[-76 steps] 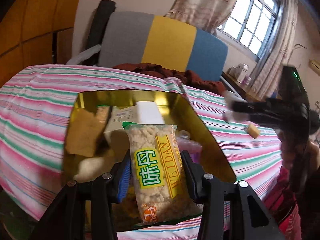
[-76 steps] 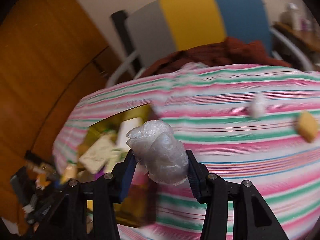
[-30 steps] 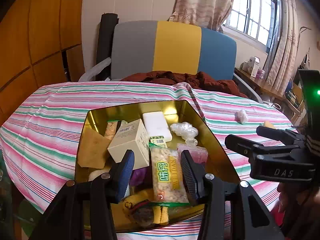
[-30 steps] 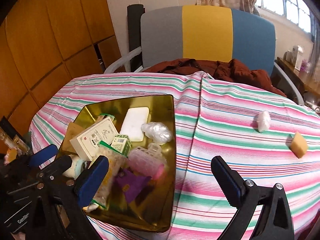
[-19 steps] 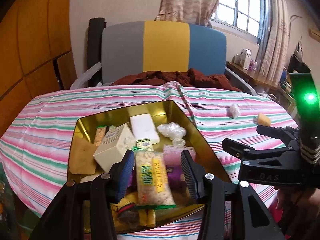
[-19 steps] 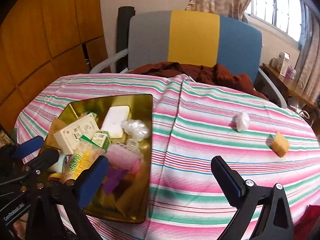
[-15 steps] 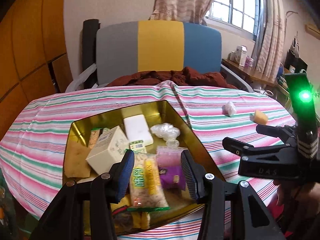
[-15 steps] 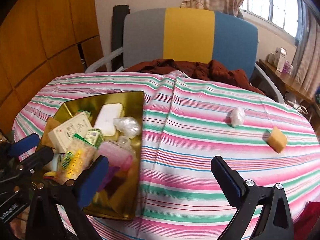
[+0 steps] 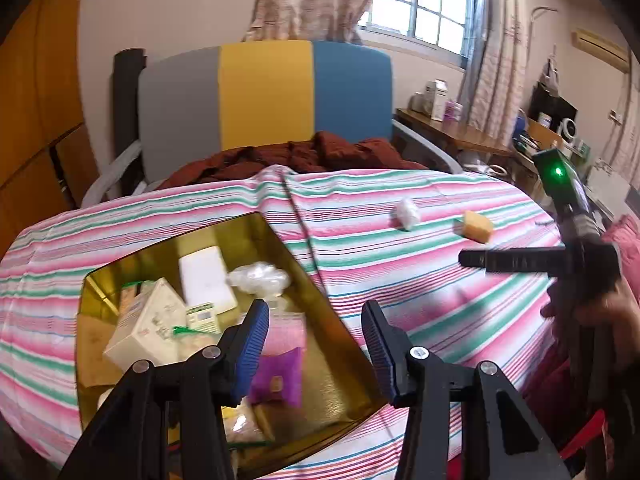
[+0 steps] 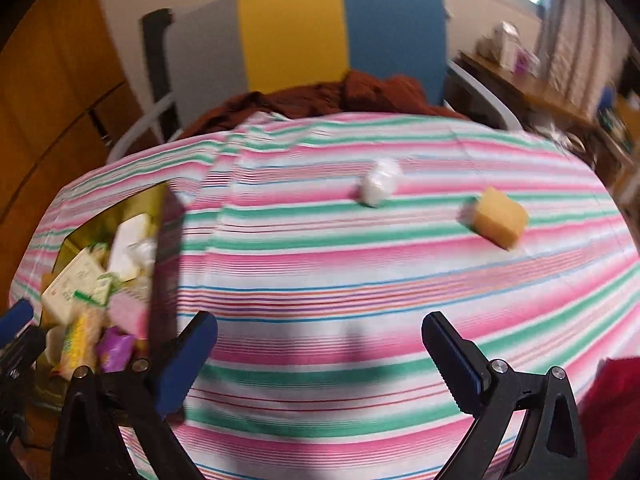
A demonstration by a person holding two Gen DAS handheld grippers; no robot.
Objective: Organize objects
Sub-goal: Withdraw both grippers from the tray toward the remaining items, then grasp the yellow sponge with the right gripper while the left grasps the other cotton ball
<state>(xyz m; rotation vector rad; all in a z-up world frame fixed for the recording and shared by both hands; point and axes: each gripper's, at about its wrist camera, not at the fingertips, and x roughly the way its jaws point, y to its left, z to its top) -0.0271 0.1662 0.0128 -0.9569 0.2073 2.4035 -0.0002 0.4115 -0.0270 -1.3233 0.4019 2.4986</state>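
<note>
Now right gripper (image 10: pixel 320 354) gaping, empty, facing stray yellow sponge (image 10: pixel 498 216) and white wad (image 10: pixel 378 186); left gripper (image 9: pixel 316 338) parted, empty, over gold tray (image 9: pixel 336 364).

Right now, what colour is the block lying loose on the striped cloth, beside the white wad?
Yellow-orange. The block shows best in the right wrist view, near the white wad.

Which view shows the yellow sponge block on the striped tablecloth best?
The right wrist view: the yellow sponge block sits large and unobstructed, though motion-blurred. The left wrist view shows it sharper but small, far off near the right edge.
</note>
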